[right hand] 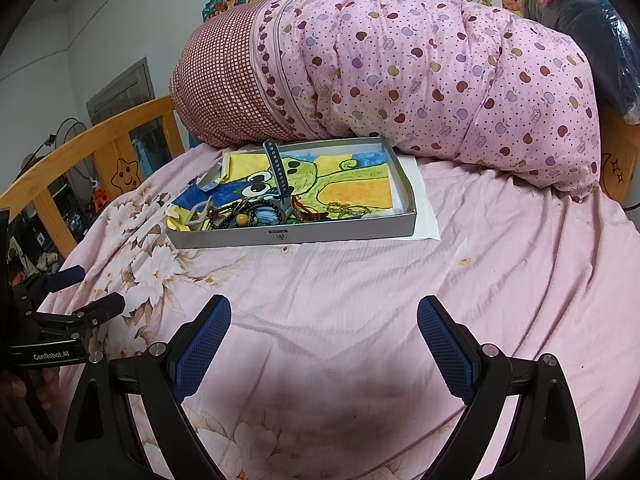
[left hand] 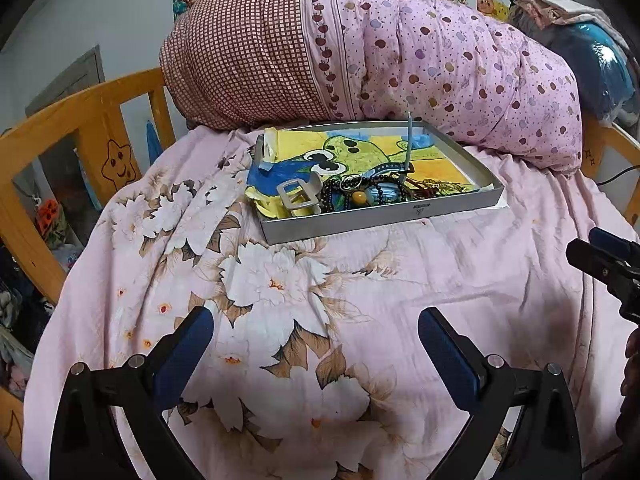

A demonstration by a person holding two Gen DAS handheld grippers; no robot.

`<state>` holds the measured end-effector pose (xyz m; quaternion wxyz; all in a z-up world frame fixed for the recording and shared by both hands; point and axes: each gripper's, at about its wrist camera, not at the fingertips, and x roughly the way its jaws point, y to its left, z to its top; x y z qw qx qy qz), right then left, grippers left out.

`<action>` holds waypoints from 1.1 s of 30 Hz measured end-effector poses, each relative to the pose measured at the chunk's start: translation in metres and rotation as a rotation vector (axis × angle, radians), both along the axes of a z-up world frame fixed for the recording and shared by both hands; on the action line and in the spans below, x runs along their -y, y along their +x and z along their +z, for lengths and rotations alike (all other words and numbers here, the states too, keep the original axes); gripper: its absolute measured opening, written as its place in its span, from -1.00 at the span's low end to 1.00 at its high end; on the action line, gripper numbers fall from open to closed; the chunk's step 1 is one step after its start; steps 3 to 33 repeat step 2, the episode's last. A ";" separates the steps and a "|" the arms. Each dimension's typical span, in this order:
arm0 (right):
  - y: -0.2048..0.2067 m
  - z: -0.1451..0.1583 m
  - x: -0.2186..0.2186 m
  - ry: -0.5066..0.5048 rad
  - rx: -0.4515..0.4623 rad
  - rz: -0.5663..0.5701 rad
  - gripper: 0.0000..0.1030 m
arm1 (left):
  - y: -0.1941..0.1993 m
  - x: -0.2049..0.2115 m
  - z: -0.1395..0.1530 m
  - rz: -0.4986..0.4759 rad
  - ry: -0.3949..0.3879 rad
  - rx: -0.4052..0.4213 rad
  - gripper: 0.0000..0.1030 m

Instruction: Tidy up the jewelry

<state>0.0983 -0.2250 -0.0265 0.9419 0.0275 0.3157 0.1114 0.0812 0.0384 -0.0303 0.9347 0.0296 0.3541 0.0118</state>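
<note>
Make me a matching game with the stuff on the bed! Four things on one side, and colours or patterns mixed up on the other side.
Things:
1. tray
2. hair clip
3. round bead
4. rolled quilt

Colours or patterns:
A. pink with little apples
B. amber yellow
C. grey
D. cream white

Pairs: 1-C, 2-D, 3-B, 4-A
</note>
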 end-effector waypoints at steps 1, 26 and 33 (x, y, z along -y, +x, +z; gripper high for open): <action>0.000 0.000 0.000 0.000 -0.001 0.000 0.78 | 0.001 0.000 0.000 0.001 0.002 -0.001 1.00; 0.001 0.000 0.001 0.000 -0.001 0.000 0.78 | 0.002 0.000 0.000 0.002 0.007 -0.003 1.00; 0.001 0.000 0.001 0.000 -0.001 0.000 0.78 | 0.002 0.000 0.000 0.002 0.007 -0.003 1.00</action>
